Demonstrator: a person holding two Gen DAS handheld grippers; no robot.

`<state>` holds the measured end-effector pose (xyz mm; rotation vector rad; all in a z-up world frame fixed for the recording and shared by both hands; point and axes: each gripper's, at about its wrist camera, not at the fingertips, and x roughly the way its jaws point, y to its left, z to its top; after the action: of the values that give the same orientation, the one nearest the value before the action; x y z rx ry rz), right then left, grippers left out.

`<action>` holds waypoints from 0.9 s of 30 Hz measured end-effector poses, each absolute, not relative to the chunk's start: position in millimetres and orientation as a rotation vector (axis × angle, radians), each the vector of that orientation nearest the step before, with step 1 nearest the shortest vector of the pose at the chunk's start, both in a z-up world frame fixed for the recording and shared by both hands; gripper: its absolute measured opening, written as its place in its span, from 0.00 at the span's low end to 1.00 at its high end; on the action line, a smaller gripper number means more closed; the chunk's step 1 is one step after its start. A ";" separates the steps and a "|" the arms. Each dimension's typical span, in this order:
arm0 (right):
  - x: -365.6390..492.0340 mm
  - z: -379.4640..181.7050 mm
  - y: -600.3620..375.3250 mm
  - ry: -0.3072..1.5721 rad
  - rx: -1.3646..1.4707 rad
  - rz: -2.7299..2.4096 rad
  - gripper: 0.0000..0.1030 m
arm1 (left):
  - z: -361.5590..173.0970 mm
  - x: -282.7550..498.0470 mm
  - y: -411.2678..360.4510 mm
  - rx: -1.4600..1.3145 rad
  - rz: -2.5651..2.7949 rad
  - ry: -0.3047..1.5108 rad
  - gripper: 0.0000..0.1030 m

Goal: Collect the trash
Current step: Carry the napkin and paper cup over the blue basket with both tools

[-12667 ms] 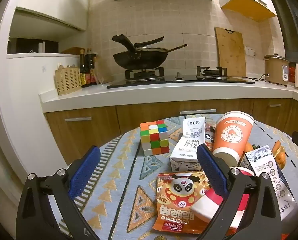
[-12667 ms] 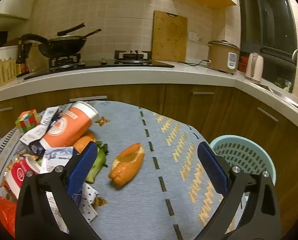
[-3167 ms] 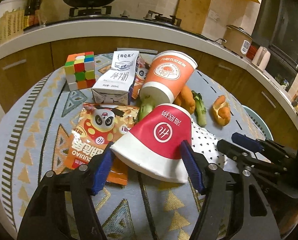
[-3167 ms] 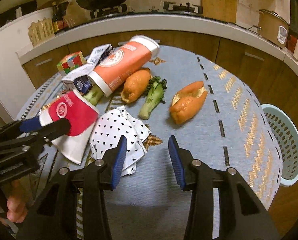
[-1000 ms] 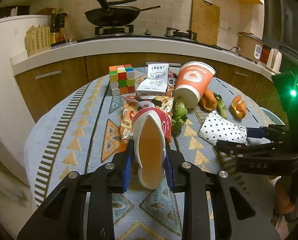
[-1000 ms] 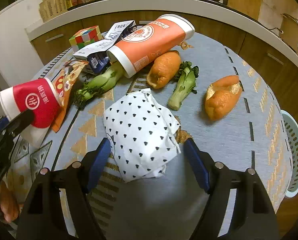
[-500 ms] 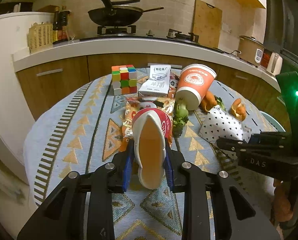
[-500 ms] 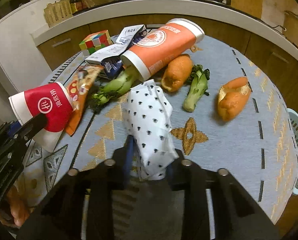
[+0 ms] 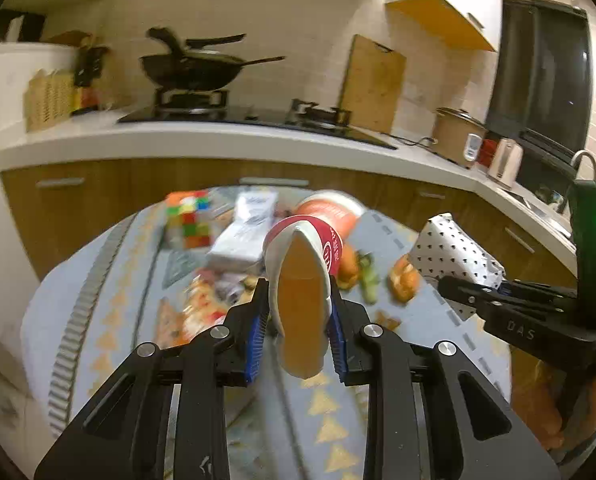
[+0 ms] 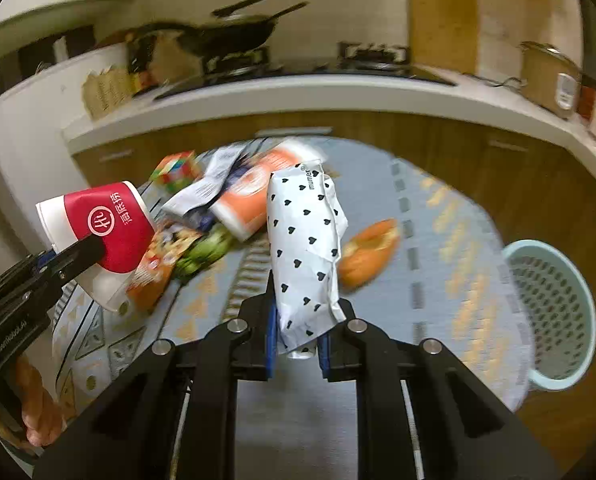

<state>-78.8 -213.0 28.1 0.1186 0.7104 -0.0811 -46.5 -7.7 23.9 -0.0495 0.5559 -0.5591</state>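
Note:
My left gripper (image 9: 298, 332) is shut on a squashed red and white paper cup (image 9: 302, 280), held above the table; the cup also shows in the right wrist view (image 10: 101, 224). My right gripper (image 10: 297, 336) is shut on a white paper wrapper with black hearts (image 10: 306, 256), lifted off the table; the wrapper shows at the right of the left wrist view (image 9: 454, 252). A light blue basket (image 10: 554, 312) stands beside the table at the right.
On the patterned tablecloth (image 10: 438, 216) lie an orange paper cup (image 10: 253, 196), a milk carton (image 9: 241, 236), a snack bag (image 10: 153, 264), greens (image 10: 205, 248), an orange bread piece (image 10: 366, 252) and a colour cube (image 9: 187, 220). A kitchen counter (image 9: 217, 140) runs behind.
Both grippers have risen and swung right with their loads. The heart wrapper is now off the table, and the basket has come into the right wrist view.

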 end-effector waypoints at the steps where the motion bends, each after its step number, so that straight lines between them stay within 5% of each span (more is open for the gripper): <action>1: -83.0 32.4 -221.8 0.698 0.120 -0.104 0.13 | 28.7 -46.9 -17.9 -0.043 -0.580 0.545 0.25; 14: -129.6 48.4 -364.3 0.651 0.219 -0.364 0.13 | 59.1 -57.1 -175.9 0.070 -0.835 0.491 0.25; 27: -157.2 6.9 -483.9 0.708 0.424 -0.513 0.13 | 22.7 -61.7 -331.9 0.262 -0.979 0.576 0.25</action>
<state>-157.2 -483.9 6.9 0.4238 0.7078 -0.5130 -61.7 -331.9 22.7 0.2620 0.5761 -0.9794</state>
